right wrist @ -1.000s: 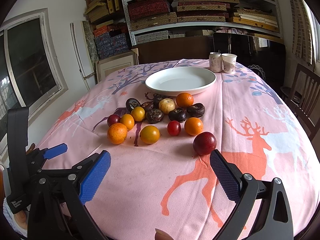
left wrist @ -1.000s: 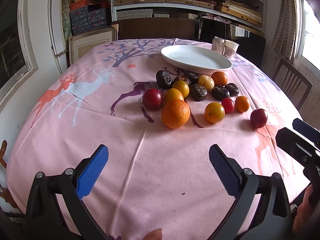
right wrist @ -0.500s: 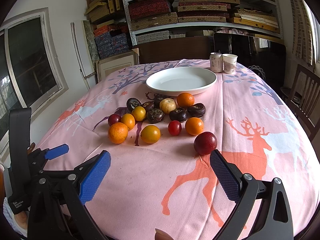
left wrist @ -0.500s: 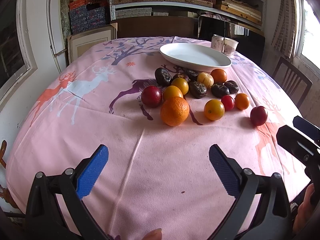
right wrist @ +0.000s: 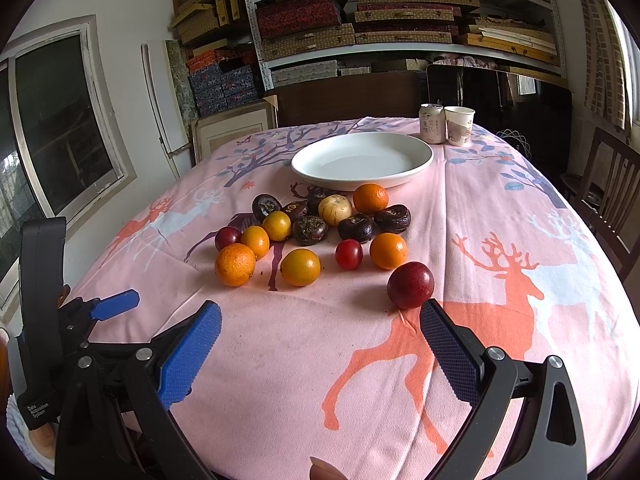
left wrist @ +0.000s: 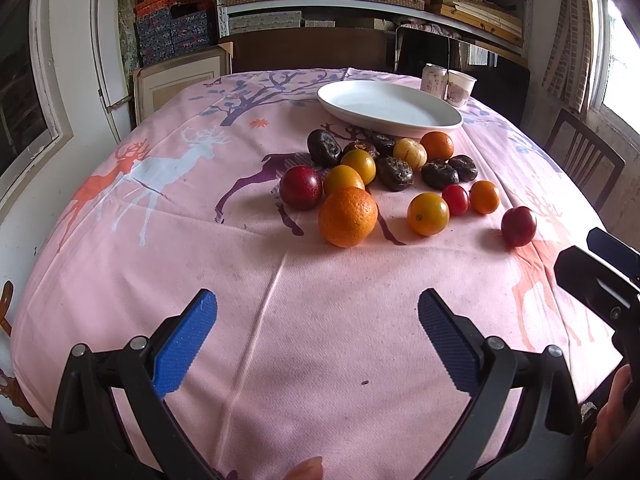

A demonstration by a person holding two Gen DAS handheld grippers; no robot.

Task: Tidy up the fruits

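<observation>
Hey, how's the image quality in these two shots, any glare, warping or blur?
Left wrist view: window at right blown out, fisheye bulges the table, fruit sharp. Right wrist view: even daylight, white plate slightly glossy, soft shadow left of the red plum, dark corners.

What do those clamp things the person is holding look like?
Each gripper is a black plastic frame with silver bolts and two fingers tipped with ribbed blue pads. The left gripper and the right gripper look alike. In the right view, the left one shows a tall black handle with a small white label, its text too small to read.
</observation>
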